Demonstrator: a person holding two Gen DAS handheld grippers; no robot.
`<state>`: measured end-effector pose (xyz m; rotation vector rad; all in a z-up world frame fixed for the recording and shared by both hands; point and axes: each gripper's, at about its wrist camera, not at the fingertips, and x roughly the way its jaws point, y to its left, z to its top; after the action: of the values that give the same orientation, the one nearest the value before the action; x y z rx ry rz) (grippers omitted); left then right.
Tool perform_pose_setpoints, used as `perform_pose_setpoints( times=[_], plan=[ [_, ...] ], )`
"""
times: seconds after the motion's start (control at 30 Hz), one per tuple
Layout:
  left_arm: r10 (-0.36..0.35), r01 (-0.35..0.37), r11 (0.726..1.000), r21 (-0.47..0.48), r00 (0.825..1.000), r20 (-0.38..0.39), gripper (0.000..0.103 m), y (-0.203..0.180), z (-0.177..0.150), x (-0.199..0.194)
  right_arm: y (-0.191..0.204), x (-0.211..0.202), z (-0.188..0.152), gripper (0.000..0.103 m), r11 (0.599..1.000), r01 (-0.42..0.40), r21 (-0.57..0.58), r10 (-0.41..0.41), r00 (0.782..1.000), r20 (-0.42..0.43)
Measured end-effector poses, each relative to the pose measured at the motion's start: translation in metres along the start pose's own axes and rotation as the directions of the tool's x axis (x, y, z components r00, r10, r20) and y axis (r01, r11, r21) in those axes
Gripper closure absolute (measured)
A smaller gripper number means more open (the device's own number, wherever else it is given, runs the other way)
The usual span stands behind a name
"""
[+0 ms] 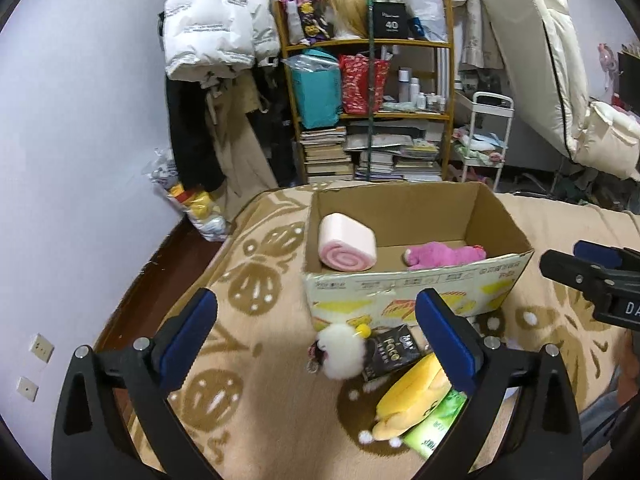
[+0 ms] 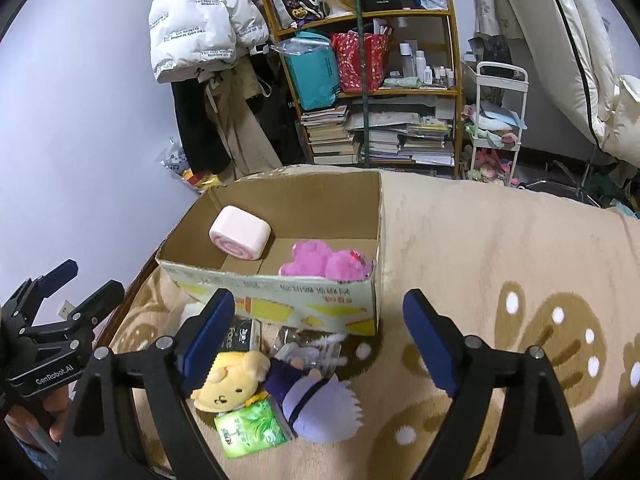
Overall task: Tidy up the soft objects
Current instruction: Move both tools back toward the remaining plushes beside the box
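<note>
An open cardboard box point(image 1: 416, 292) point(image 2: 280, 300) stands on the patterned beige blanket. Inside lie a pink roll-cake plush point(image 1: 347, 247) point(image 2: 241, 237) and a pink bear plush point(image 1: 444, 255) point(image 2: 326, 264). In front of the box lie a white fluffy plush point(image 1: 340, 350), a yellow bear plush point(image 1: 412, 400) point(image 2: 230, 384), a purple-haired doll point(image 2: 316, 400), a black packet point(image 1: 390, 354) and a green tissue pack point(image 1: 434, 426) point(image 2: 250, 426). My left gripper point(image 1: 316, 344) is open and empty above the white plush. My right gripper point(image 2: 318, 344) is open and empty above the doll.
A wooden shelf point(image 1: 368, 44) point(image 2: 360, 92) with bags, bottles and stacked books stands behind. White puffer jackets point(image 1: 216, 20) hang at left. A white trolley point(image 2: 498, 120) and a folded mattress point(image 1: 540, 60) stand at right. The blanket's left edge drops to a dark floor point(image 1: 160, 272).
</note>
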<state>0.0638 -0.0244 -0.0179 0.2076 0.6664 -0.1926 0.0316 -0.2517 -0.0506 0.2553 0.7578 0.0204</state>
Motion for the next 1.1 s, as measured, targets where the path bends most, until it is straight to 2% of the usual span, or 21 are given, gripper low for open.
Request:
perform_pose_setpoints(
  times=[0.37,0.5,0.7,1.1],
  plan=[
    [-0.024,0.024,1.000,-0.001,0.997,-0.074,0.005,0.002,-0.019,-0.015,-0.008,-0.010,-0.016,0.013,0.999,0.000,0.051,0.002,1.000,-0.029],
    [-0.030,0.029,1.000,-0.007,0.996,-0.086,0.005,0.002,-0.025,-0.019,-0.008,-0.007,-0.021,0.013,0.997,-0.023,0.076,0.027,0.998,-0.055],
    [-0.020,0.022,1.000,0.016,0.994,-0.109,0.005,-0.003,-0.028,-0.013,-0.006,0.005,-0.030,0.013,0.999,-0.001,0.052,0.007,0.994,-0.110],
    [-0.033,0.034,0.999,0.005,0.988,-0.149,0.005,-0.003,-0.029,0.003,-0.006,0.014,-0.032,0.013,0.999,0.012,0.046,-0.006,0.989,-0.145]
  ],
)
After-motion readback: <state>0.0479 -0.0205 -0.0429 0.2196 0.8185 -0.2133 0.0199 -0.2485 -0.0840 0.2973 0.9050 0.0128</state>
